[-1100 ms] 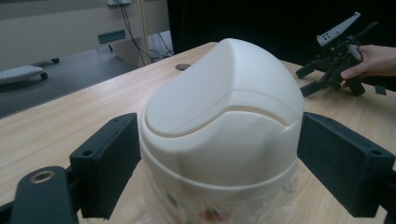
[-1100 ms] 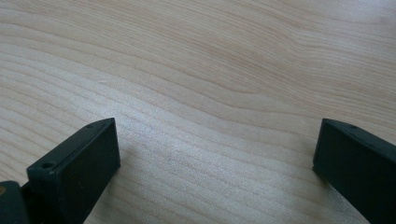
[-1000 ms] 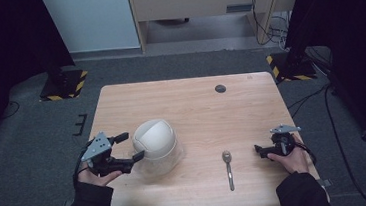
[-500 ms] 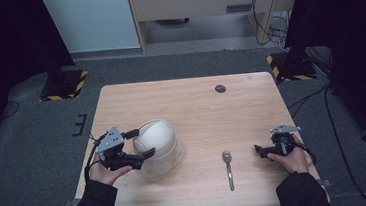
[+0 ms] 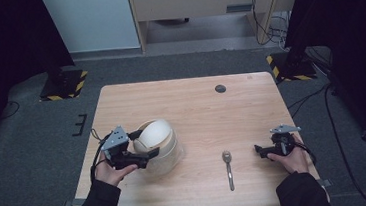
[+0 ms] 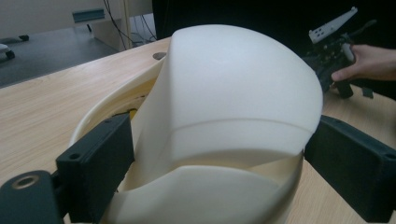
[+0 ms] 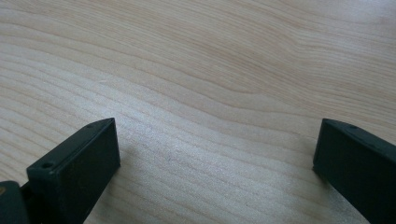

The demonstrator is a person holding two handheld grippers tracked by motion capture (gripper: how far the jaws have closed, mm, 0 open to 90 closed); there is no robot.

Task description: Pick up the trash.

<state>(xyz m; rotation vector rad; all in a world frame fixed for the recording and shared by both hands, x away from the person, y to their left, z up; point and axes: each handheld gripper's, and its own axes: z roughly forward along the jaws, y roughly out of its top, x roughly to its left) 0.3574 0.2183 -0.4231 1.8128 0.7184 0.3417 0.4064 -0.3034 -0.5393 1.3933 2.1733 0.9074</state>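
High view: the left gripper (image 5: 142,147) straddles a tilted white bowl (image 5: 155,135) nested in a second bowl (image 5: 168,157) near the worktop's (image 5: 196,107) left edge. The right gripper (image 5: 261,150) rests near the right edge; a spoon (image 5: 228,168) lies between, with bare wood beyond.

Left gripper view: the jaws stand apart beside the white bowl (image 6: 233,93); whether they touch is unclear. Closing evenly on its curved wall should prevent slipping.

Right gripper view: jaws apart over bare wood.
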